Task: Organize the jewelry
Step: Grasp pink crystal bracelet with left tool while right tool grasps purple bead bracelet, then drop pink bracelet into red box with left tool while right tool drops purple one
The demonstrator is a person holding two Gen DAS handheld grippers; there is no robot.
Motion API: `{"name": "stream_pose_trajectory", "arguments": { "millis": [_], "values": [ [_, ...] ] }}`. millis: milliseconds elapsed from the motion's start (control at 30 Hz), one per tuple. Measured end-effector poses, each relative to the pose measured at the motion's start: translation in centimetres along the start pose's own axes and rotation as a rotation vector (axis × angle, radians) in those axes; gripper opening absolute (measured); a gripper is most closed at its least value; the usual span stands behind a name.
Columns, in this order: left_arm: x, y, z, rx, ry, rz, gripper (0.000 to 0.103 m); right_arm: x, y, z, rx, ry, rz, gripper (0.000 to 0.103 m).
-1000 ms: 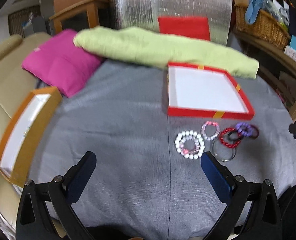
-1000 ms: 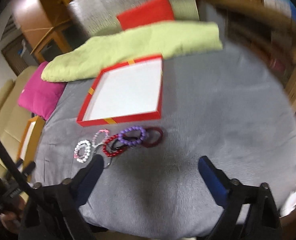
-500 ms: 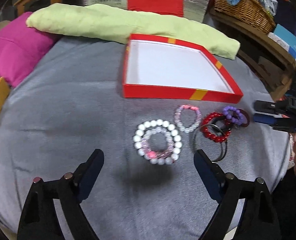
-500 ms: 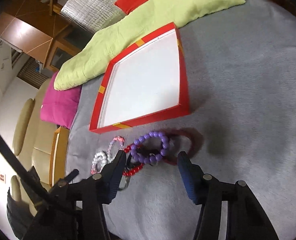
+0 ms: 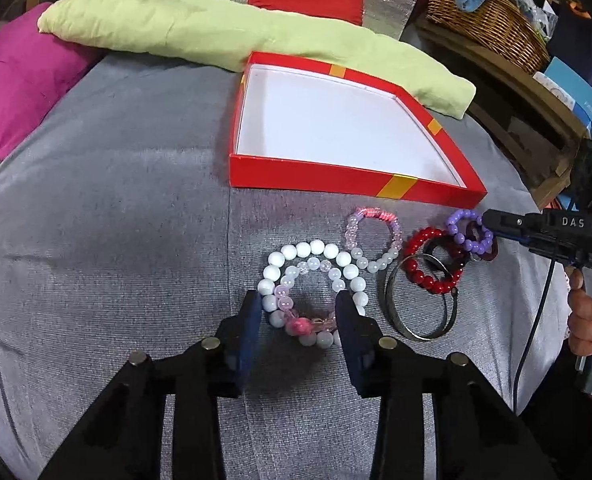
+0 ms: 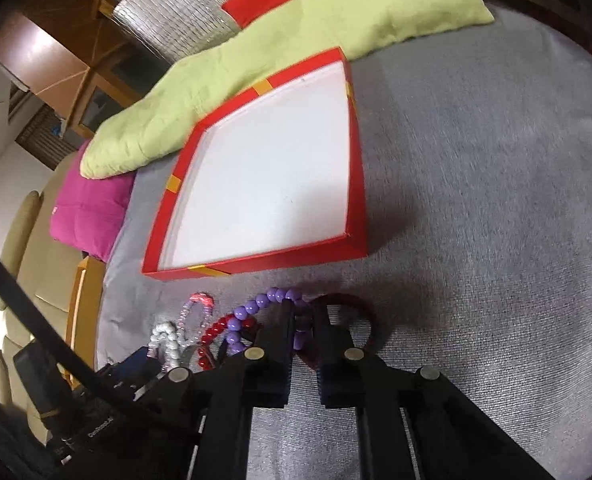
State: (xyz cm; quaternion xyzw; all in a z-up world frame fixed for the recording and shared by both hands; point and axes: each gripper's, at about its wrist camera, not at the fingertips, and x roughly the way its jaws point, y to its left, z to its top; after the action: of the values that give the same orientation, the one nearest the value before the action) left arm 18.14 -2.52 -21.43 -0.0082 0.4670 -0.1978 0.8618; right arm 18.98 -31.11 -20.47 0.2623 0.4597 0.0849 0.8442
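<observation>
The bracelets lie in a loose row on the grey cloth-covered table [image 5: 116, 208], just in front of the near wall of the red box [image 5: 335, 178], whose white floor is bare, presumably where they are meant to go. The white bead bracelet [image 5: 315, 248], with a paler pink-beaded one nested inside it, sits between the fingers of the left gripper [image 5: 299, 316]; they bracket its near edge but are not yet clenched, likely lined up to pinch both strands at once. The right gripper [image 6: 304, 320] has its fingers nearly together around the purple bead bracelet [image 6: 256, 306], which overlaps a dark red ring; whether it truly grips, I cannot tell. A green cushion [image 5: 216, 28] lies along the far edge.
</observation>
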Motion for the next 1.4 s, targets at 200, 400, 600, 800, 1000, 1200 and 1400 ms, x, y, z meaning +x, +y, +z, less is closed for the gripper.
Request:
{"name": "stream_pose_trajectory", "arguments": {
  "millis": [200, 400, 600, 800, 1000, 1200, 1400],
  "values": [
    [0.0, -0.6, -0.4, 0.041, -0.017, 0.064, 0.057, -1.6, 0.6, -0.3, -0.029, -0.042, 0.046, 0.01],
    [0.5, -0.9, -0.4, 0.049, -0.015, 0.081, 0.077, -2.8, 0.3, -0.6, -0.035, -0.068, 0.066, 0.01],
    [1.4, -1.6, -0.6, 0.103, -0.024, 0.113, 0.077, -2.7, -0.2, -0.5, -0.012, -0.074, 0.068, 0.01],
    [0.2, 0.1, -0.1, 0.046, -0.084, 0.142, 0.024, -3.0, 0.4, -0.5, -0.03, -0.106, 0.087, 0.01],
    [-1.0, 0.0, 0.3, 0.064, -0.157, 0.087, 0.011, -3.4, 0.9, -0.5, -0.039, -0.142, 0.113, 0.01],
    [-1.4, -0.3, 0.4, 0.066, -0.176, 0.079, 0.011, -3.8, 1.2, -0.4, -0.042, -0.162, 0.118, 0.01],
    [-1.7, -0.8, 0.9, 0.077, -0.182, 0.063, 0.011, -4.6, 1.8, -0.1, -0.064, -0.201, 0.158, 0.01]
  ]
}}
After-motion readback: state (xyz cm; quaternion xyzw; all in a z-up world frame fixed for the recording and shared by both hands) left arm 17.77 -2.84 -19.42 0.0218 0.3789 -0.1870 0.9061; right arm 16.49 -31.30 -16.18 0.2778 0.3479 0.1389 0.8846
